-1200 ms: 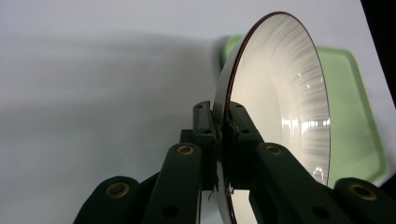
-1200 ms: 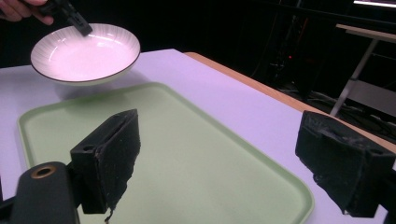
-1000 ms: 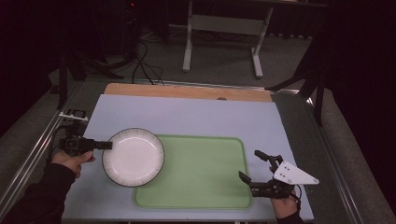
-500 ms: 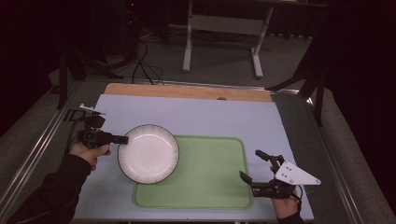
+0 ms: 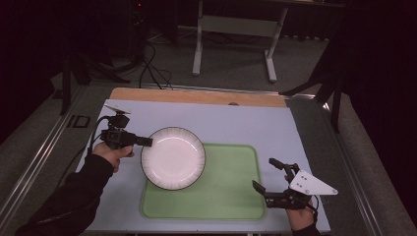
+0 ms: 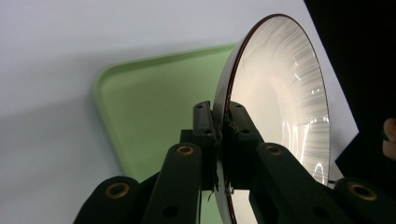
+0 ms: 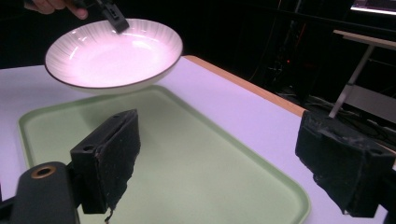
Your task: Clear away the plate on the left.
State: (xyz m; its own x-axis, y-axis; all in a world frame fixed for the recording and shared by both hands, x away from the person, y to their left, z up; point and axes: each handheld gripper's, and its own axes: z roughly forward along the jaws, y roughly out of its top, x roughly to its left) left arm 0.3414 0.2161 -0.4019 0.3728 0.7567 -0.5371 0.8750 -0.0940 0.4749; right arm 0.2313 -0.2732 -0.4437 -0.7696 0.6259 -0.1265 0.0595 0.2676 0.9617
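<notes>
A white plate (image 5: 173, 157) with a dark rim hangs tilted above the left end of the green tray (image 5: 231, 194). My left gripper (image 5: 146, 141) is shut on its left rim. In the left gripper view the jaws pinch the rim of the plate (image 6: 280, 93) edge-on at my left gripper (image 6: 220, 122), with the tray (image 6: 154, 107) below. My right gripper (image 5: 264, 174) stands open by the tray's near right corner, nothing between its pads. In the right gripper view my right gripper (image 7: 229, 158) faces across the tray (image 7: 187, 186) toward the raised plate (image 7: 112, 53).
The tray lies on a pale blue mat (image 5: 246, 123) that covers the table. A wooden strip (image 5: 196, 96) runs along the far edge. Behind the table stand a metal frame (image 5: 231, 29) and floor cables (image 5: 152, 69). Metal rails (image 5: 44, 152) flank the table.
My left gripper has carried the plate to the right and a little up, from the mat's left side to over the tray's left end. The right gripper has stayed put.
</notes>
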